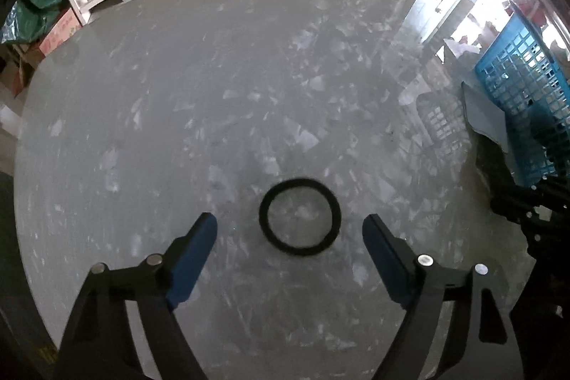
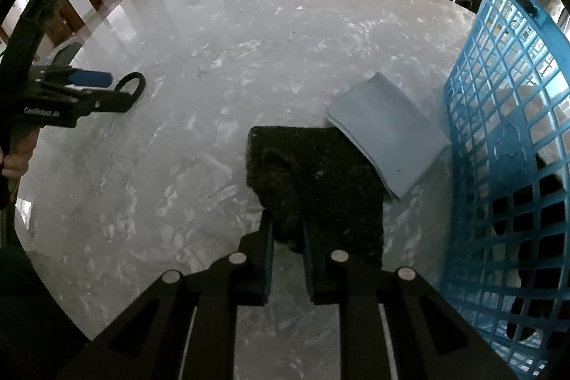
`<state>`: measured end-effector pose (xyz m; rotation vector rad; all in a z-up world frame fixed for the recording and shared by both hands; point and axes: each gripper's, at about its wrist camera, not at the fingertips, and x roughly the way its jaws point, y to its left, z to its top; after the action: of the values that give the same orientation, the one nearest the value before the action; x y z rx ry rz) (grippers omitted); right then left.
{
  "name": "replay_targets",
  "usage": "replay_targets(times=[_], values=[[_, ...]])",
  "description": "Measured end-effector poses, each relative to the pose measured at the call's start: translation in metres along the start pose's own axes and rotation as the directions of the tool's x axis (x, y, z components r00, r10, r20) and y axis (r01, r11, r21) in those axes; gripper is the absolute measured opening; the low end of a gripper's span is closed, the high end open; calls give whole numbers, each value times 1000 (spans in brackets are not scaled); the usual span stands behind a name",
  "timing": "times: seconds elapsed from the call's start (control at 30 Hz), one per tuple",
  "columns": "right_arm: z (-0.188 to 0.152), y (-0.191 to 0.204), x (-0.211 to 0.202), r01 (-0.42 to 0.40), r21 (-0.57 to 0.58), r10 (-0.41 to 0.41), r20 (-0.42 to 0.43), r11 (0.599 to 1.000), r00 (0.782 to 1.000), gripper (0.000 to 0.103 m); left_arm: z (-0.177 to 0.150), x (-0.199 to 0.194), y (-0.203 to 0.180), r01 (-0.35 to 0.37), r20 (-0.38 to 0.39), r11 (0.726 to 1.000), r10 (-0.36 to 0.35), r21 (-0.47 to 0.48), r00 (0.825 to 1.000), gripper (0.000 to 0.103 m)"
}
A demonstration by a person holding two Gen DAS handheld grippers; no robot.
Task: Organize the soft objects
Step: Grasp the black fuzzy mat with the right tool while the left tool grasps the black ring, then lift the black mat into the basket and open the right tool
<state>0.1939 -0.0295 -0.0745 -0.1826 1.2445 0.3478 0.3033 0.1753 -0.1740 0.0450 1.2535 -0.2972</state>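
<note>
Wide bare desk, crowded right edge

The grey desk lies bare ahead and left of the black ring; at right the blue basket, blue cloth and dark pad block passage.

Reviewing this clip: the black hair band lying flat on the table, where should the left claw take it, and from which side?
Take the hair band from above, one finger inside the ring and one outside, pinching the near arc. It lies flat as an open loop on the table, too thin to catch edge-on, and the open left claw already straddles it.
</note>
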Motion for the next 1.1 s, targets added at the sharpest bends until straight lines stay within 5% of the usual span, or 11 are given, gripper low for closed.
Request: replay_targets(times=[0.17,0.43,0.77,1.1], values=[[-2,-4,-3,-11,9,11,4,1000,1000,14,6,5,-8,-62,1,997,62,38,998,62],[-5,-11,-6,-35,27,34,4,999,999,13,11,13,-24,-93,0,995,93,41,996,12],[-1,-5,-35,-78,23,77,54,997,996,12,0,-3,-15,-31,-1,999,31,-8,1000,8],[2,0,-87,-105,15,103,129,994,986,12,-26,-50,-55,12,45,1000,-13,23,999,8]])
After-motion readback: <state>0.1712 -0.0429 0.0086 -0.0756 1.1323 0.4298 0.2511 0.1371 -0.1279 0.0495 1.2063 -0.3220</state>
